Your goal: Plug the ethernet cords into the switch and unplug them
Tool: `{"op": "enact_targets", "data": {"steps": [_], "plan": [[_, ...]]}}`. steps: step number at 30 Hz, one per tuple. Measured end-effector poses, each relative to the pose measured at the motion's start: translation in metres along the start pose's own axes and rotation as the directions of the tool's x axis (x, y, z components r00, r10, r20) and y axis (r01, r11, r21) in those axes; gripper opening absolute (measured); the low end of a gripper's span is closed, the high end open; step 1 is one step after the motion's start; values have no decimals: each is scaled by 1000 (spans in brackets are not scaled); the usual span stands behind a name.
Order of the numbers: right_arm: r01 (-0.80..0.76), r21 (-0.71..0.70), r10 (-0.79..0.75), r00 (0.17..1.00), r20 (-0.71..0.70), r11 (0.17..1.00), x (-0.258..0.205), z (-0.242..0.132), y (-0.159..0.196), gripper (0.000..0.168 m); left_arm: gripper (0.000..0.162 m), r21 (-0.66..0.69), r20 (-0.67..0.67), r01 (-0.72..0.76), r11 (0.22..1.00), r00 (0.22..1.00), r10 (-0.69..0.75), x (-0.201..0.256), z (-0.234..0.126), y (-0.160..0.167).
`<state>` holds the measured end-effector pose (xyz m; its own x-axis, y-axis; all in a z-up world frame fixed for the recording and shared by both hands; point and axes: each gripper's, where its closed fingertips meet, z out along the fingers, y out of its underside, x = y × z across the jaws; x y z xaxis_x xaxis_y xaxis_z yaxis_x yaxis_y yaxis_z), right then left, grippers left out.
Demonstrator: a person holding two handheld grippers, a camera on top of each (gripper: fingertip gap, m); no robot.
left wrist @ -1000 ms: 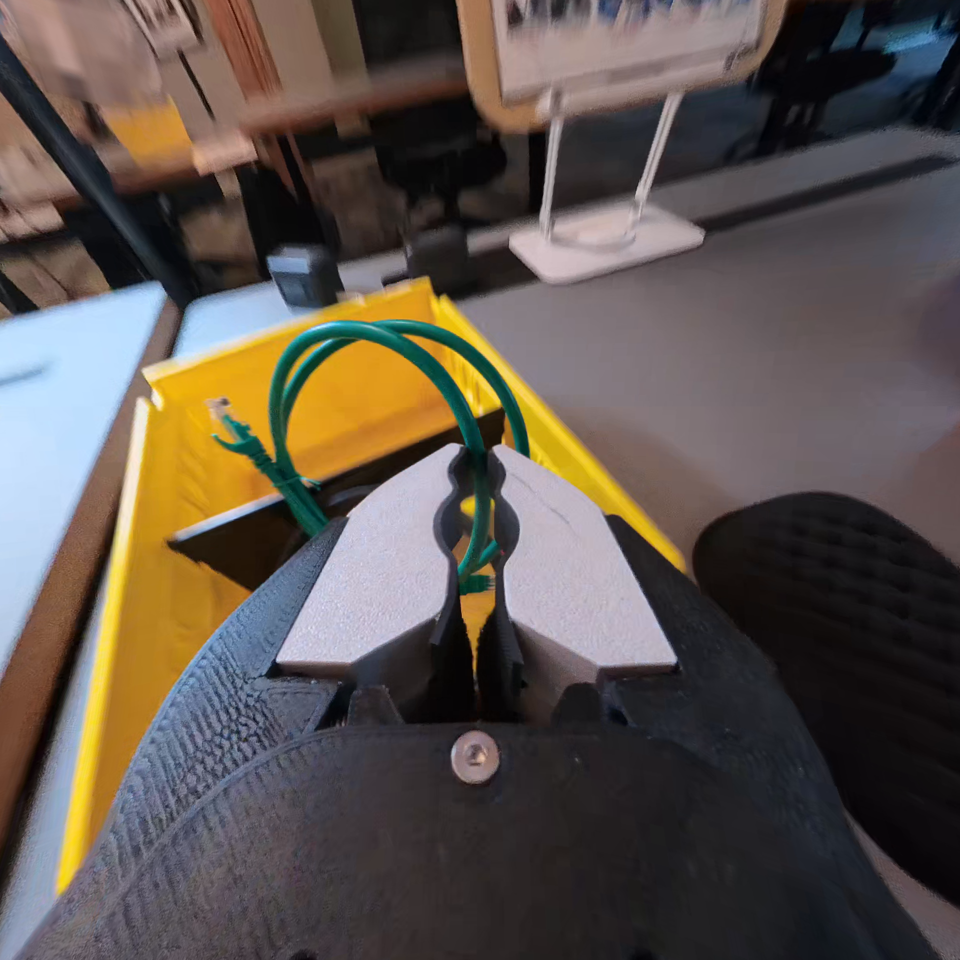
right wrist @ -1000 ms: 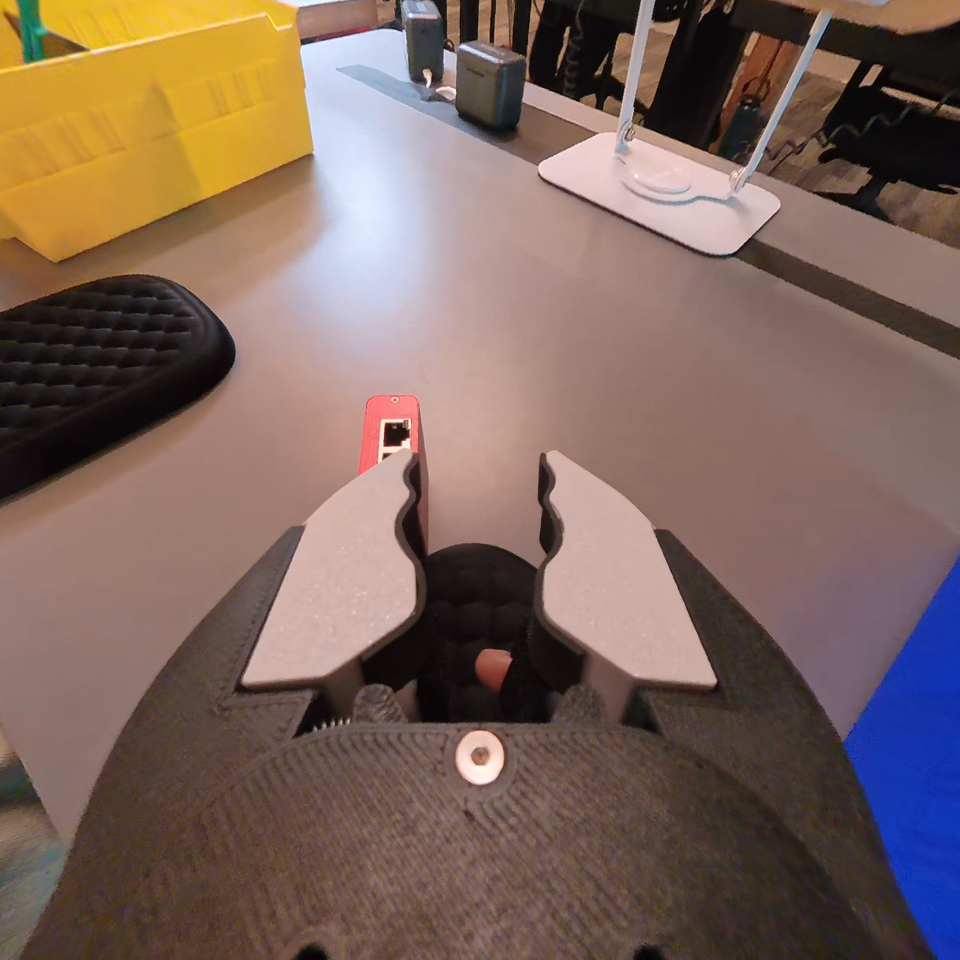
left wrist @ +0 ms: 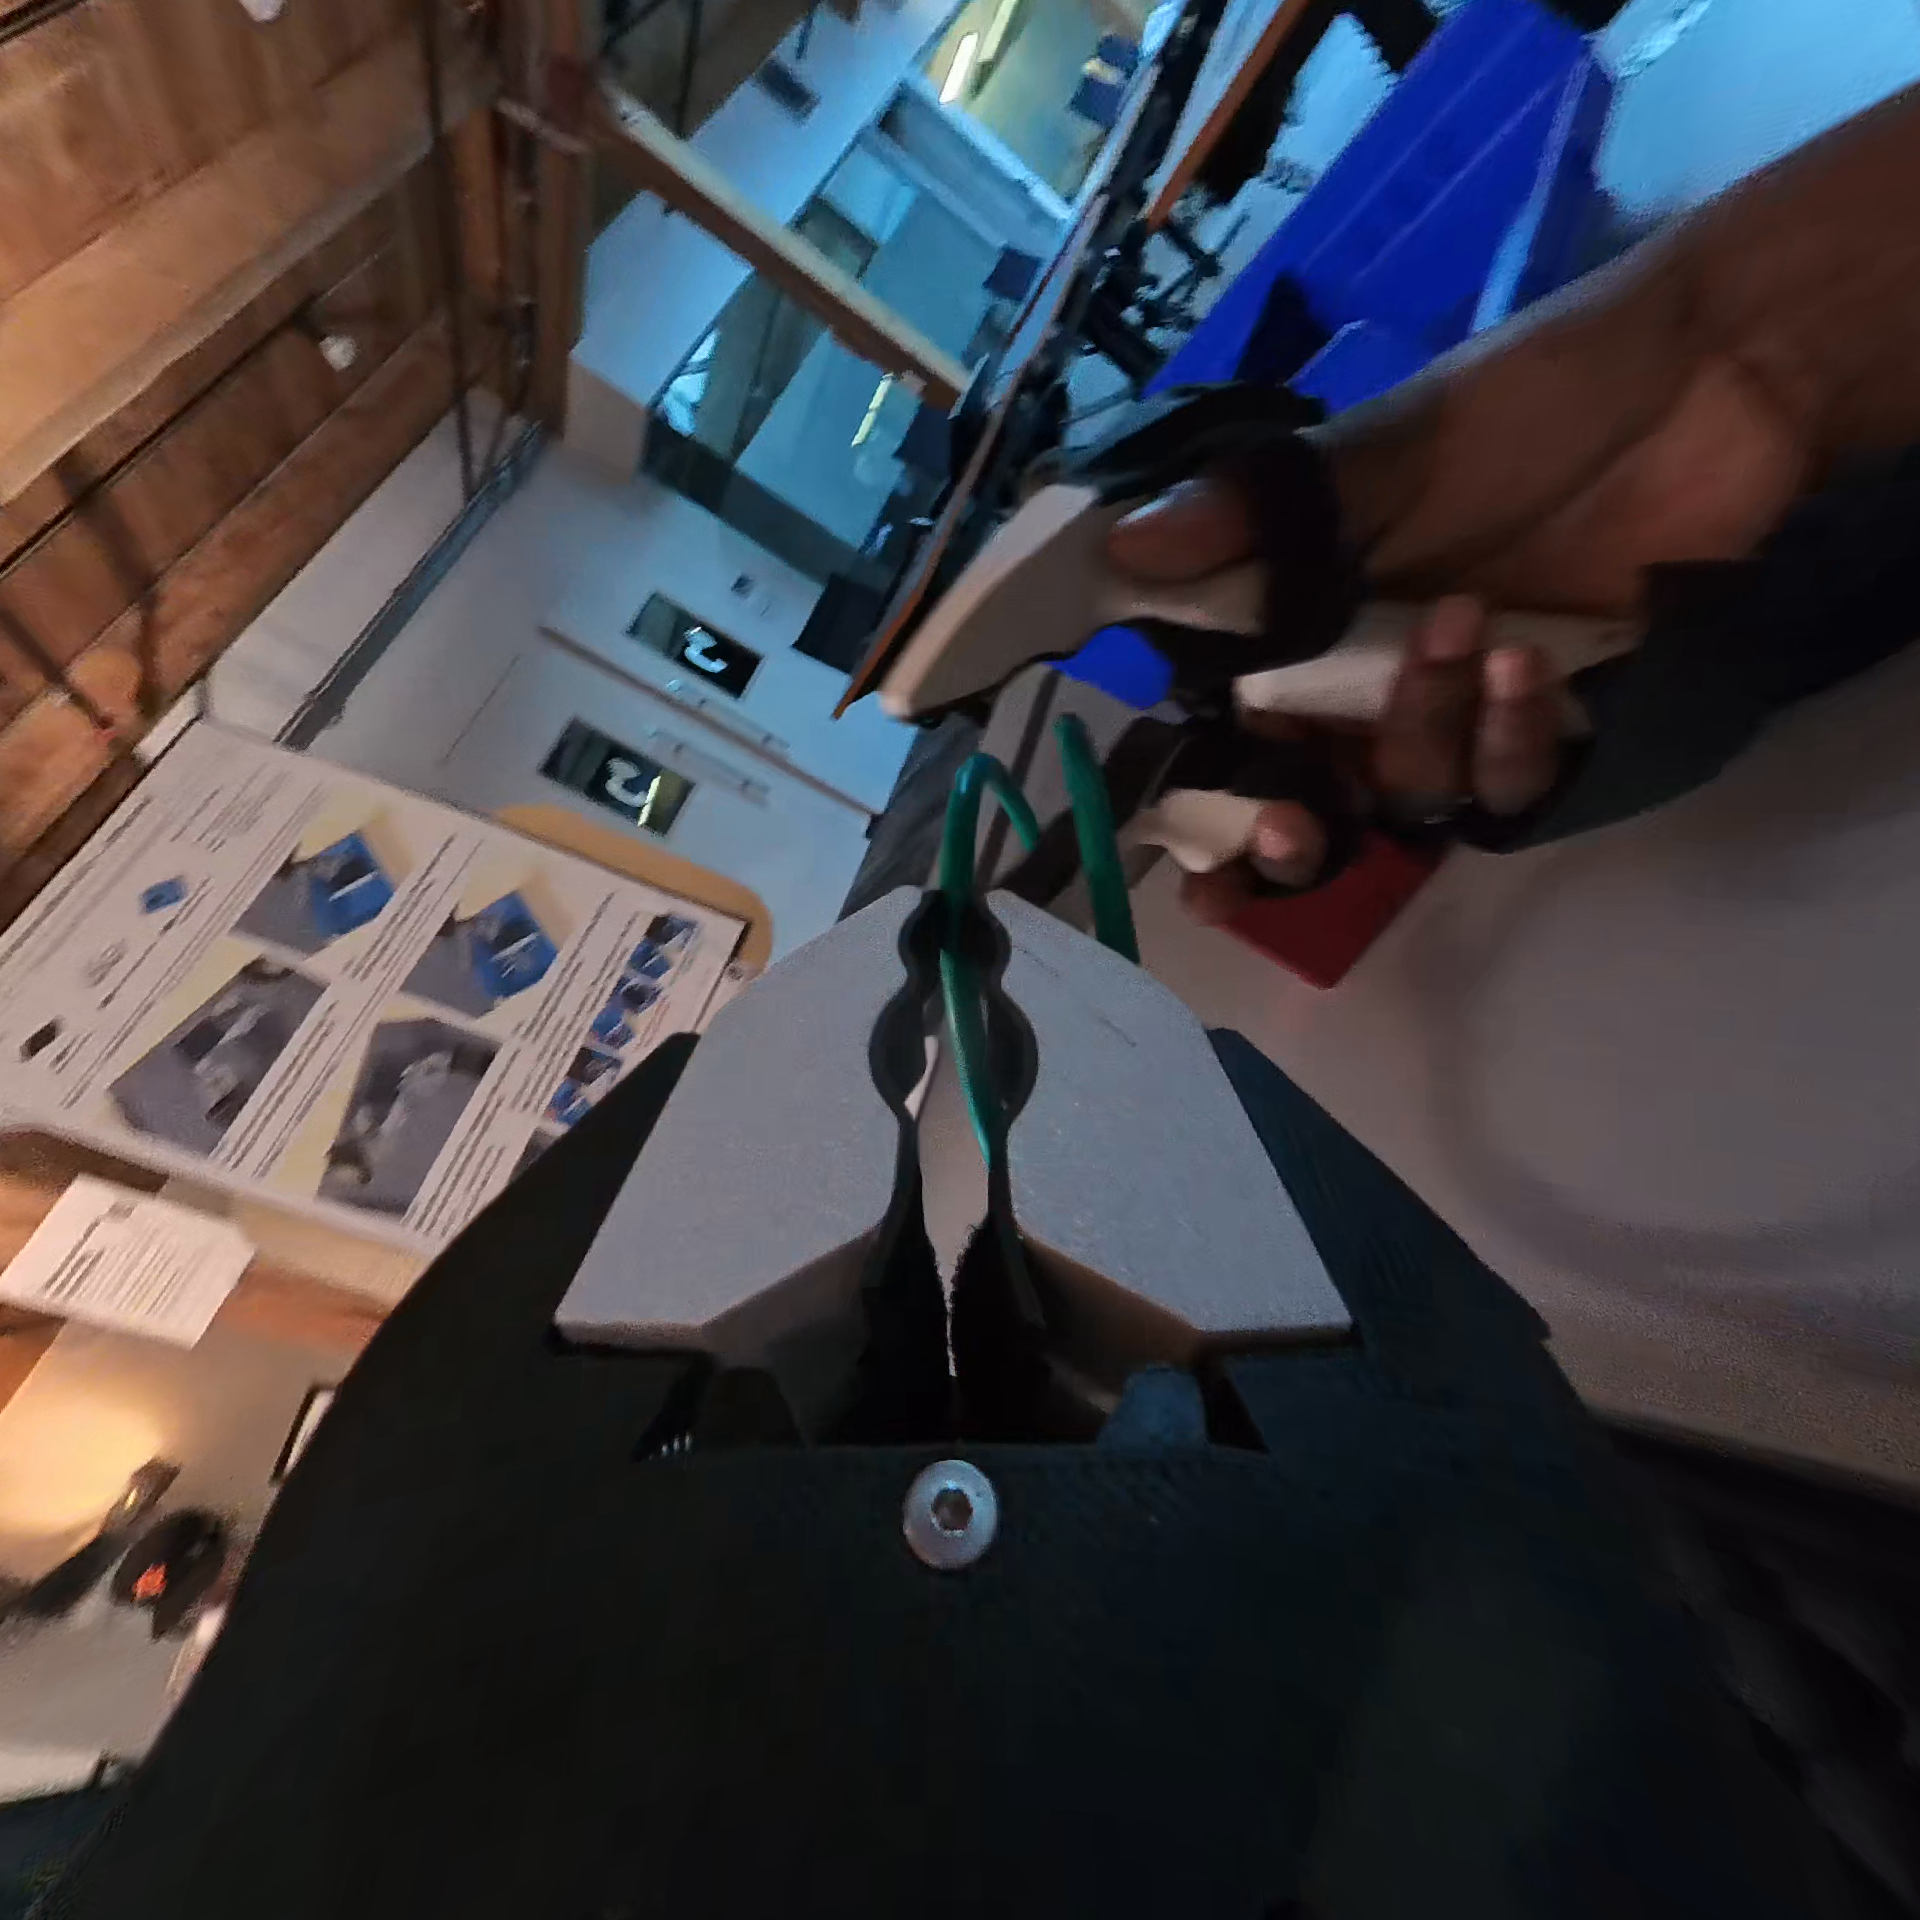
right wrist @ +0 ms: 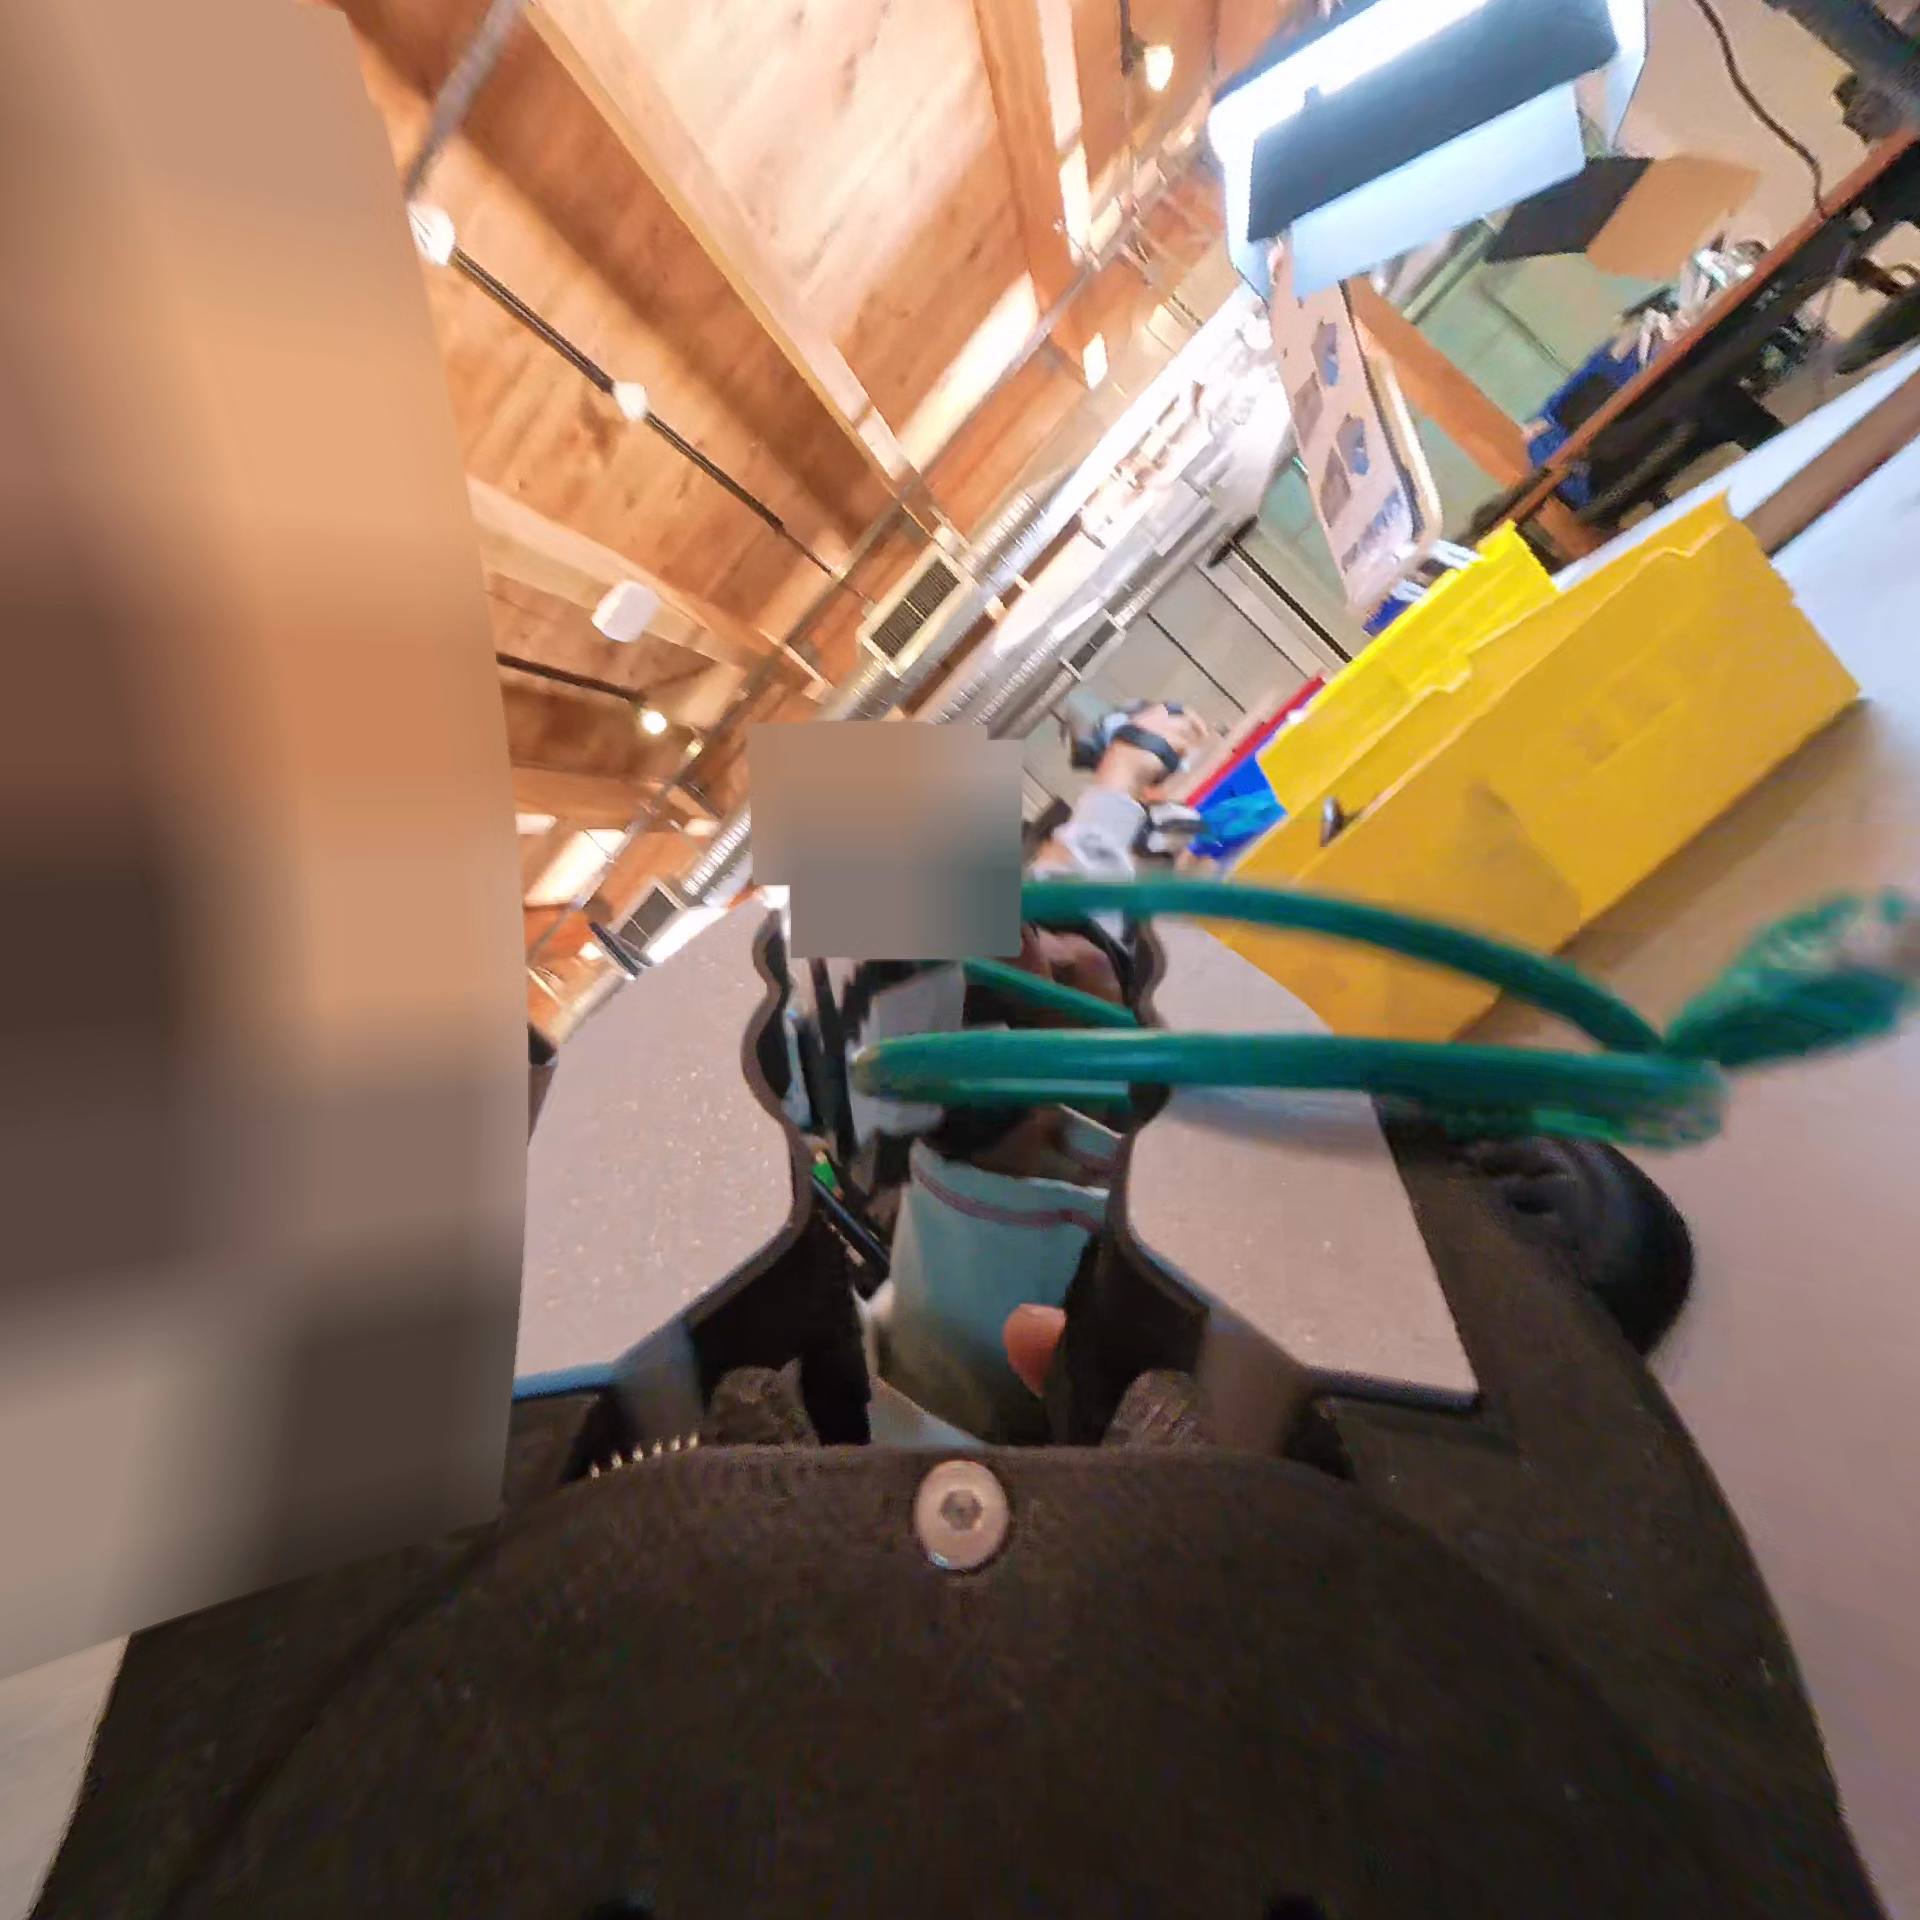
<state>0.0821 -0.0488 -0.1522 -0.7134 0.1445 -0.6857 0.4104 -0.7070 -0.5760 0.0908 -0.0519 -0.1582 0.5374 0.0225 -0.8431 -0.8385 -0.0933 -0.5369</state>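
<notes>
One second had been enough to carry the green cord (left wrist: 964,1023) out of the yellow bin (right wrist: 1621,748), where it had hung from the left tongs (left wrist: 954,1039) over the bin's open top. The left tongs stayed clamped on the cord partway along it, its loop rising past their tips toward the right tongs (left wrist: 1049,665), which a person's hand (left wrist: 1538,582) held just above and beyond. Both views had swung hard and blurred, so the tongs were tilted and moving.

From the right side, the right tongs (right wrist: 951,1049) stood apart with nothing between them. Two runs of cord crossed in front of their tips and ended in two plug ends (right wrist: 1787,987) just off to their right, loose in the air. The bin now sat well off beyond those plugs on the tabletop (right wrist: 1766,1226).

The red switch (left wrist: 1330,914), which a second ago had lain just ahead of the right tongs, showed beneath them from the left view.

Judged from this, the fetch was finished and a handover or plug grasp came next; nothing was plugged in yet.
</notes>
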Motion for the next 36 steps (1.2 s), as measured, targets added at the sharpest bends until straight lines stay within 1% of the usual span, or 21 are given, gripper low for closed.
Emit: {"op": "enact_targets", "data": {"steps": [2,3,4,6,8,10,12,13,14,15,17,19,23,25,26,27,28,29,30,33,36], "plan": [[-17,43,16,1000,19,999,-2,-3,-6,52,5,21,-77,-23,1000,997,25,16,3,-4],[-6,51,5,1000,14,999,-1,-5,-8,42,5,36,-124,-17,999,992,21,25,3,-6],[16,59,-17,1000,6,998,0,-8,-10,26,5,50,-172,0,999,985,8,33,3,-8],[84,31,-86,995,54,996,-10,-10,-7,9,7,29,-285,84,996,956,-73,48,4,-6],[179,-80,-174,982,74,981,-17,-7,6,0,10,40,-347,226,973,917,-198,53,2,-6],[320,-223,-314,947,65,921,-17,-6,24,0,23,148,-354,433,889,863,-361,36,-5,-14],[403,-332,-390,914,108,853,-22,-7,39,0,31,197,-420,660,725,725,-547,17,-15,-15],[419,-378,-398,907,137,826,-25,-8,46,0,38,202,-417,732,651,666,-619,6,-17,-9],[430,-418,-396,902,171,800,-29,-9,53,0,42,212,-397,767,606,634,-664,-3,-17,-3],[444,-451,-395,896,204,774,-32,-11,60,0,43,221,-365,777,589,626,-690,-8,-17,4],[468,-494,-368,883,291,733,-43,-13,74,0,50,230,-335,769,596,638,-694,-8,-14,10],[491,-486,-286,853,436,724,-67,-16,86,0,52,240,-361,788,567,615,-701,-3,-9,7],[513,-393,-80,678,731,763,-123,-33,98,0,53,285,-454,844,455,537,-711,5,0,-8],[522,-369,-18,595,803,769,-137,-42,103,0,53,275,-503,842,464,537,-677,16,3,-19],[518,-372,10,573,819,770,-140,-45,105,0,52,250,-527,840,482,536,-659,23,5,-23],[516,-385,33,566,824,765,-139,-47,107,0,46,208,-553,831,516,535,-639,33,7,-26],[519,-406,43,576,816,752,-136,-47,111,0,32,160,-555,811,562,545,-628,42,10,-23],[525,-426,46,589,807,737,-132,-48,114,0,15,125,-508,783,609,578,-639,44,15,-14],[526,-451,46,614,788,721,-128,-48,116,1,12,111,-489,765,635,598,-635,44,15,-9],[503,-521,-28,738,675,690,-104,-42,113,2,11,-2,-480,820,573,501,-720,35,8,6],[406,-562,-154,884,442,720,-65,-33,93,10,11,-120,-372,815,566,492,-787,26,2,33]]}}
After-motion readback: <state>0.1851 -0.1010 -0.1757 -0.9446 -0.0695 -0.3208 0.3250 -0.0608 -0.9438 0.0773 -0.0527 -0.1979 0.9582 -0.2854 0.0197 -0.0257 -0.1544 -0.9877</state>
